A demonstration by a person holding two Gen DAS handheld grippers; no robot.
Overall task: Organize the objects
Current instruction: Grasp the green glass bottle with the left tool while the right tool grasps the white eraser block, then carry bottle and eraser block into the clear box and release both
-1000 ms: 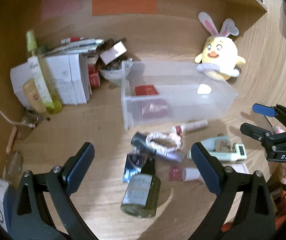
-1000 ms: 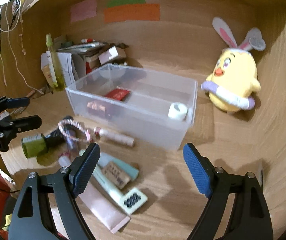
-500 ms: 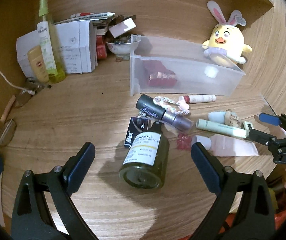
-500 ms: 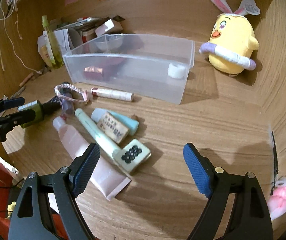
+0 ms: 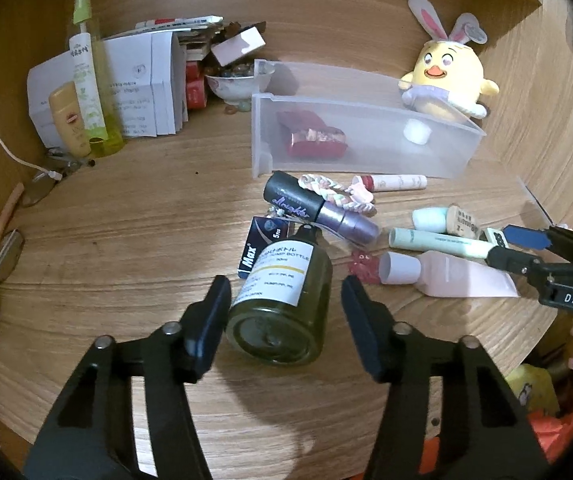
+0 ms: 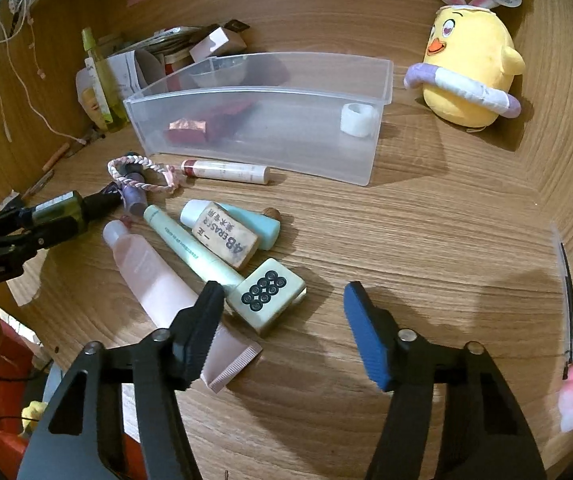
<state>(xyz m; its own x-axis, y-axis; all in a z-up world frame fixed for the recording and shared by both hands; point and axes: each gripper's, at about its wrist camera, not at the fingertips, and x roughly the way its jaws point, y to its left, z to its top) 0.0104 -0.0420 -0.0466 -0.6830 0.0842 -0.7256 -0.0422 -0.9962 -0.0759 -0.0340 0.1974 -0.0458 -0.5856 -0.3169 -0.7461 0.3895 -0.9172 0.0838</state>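
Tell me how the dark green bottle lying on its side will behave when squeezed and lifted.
The dark green bottle looks rigid and round, so it may roll if nudged. Its glossy wall could slip between the left hand-held gripper fingers. It looks fairly heavy for its size.

Both wrist cameras looked forward and down, close over the wooden surface (image 5: 126,240); each view shared the clear bin (image 5: 366,148) (image 6: 266,132) and scattered toiletries.

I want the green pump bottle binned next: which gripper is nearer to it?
Left. The left gripper straddles the green pump bottle, jaws open on either side. The right gripper hovers farther right, over the mahjong tile.
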